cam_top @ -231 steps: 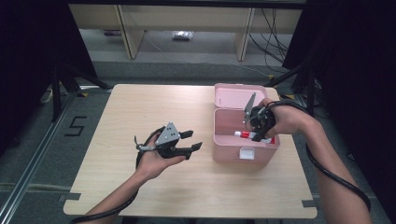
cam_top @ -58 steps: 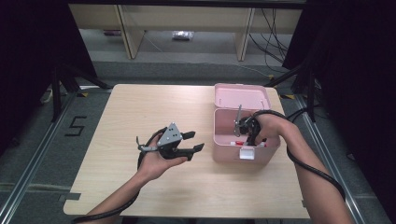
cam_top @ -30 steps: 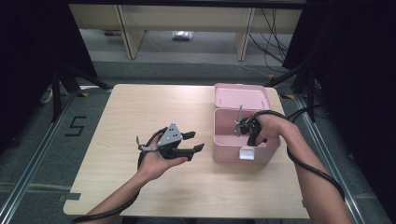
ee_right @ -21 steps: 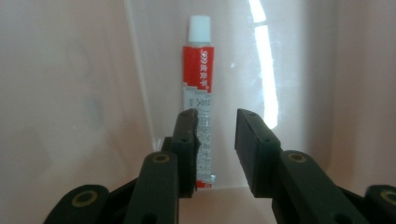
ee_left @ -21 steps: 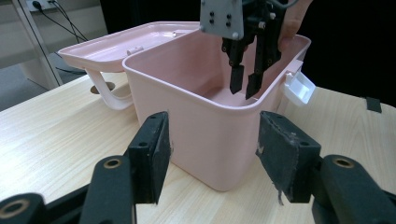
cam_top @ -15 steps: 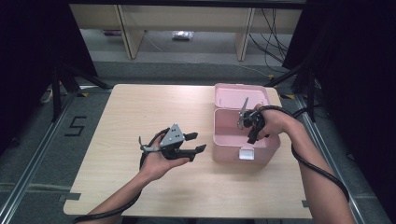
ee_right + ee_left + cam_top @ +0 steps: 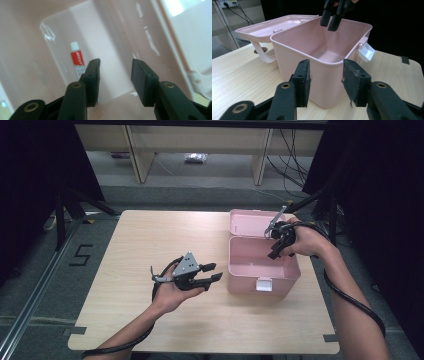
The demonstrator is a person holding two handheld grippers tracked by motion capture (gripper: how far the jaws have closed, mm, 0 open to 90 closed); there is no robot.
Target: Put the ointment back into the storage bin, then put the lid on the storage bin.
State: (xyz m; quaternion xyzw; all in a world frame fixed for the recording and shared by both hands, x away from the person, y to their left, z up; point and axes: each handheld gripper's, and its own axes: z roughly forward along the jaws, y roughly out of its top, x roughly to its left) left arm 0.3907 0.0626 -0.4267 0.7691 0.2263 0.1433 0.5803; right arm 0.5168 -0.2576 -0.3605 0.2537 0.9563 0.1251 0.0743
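An open pink plastic box [image 7: 263,270] stands at the table's right, its lid [image 7: 250,222] folded back behind it. A small red-and-white tube [image 7: 77,61] lies on the box floor. My right gripper [image 7: 273,253] hangs over the box's right side, pointing down, jaws open and empty; in its own view the right gripper [image 7: 115,67] looks straight down at the tube. My left gripper [image 7: 216,271] rests open in an upturned palm just left of the box. In the left gripper view its jaws frame the box wall [image 7: 322,82], with the right gripper's fingertips [image 7: 333,21] above the rim.
The box has a white latch [image 7: 367,51] on its front and a pink handle [image 7: 263,53] under the lid. The wooden table [image 7: 140,240] is bare to the left. Shelving and cables stand beyond the far edge.
My right gripper has risen from deep inside the box to just above its rim, jaws empty, with the tube left on the bottom. The left gripper has barely moved.
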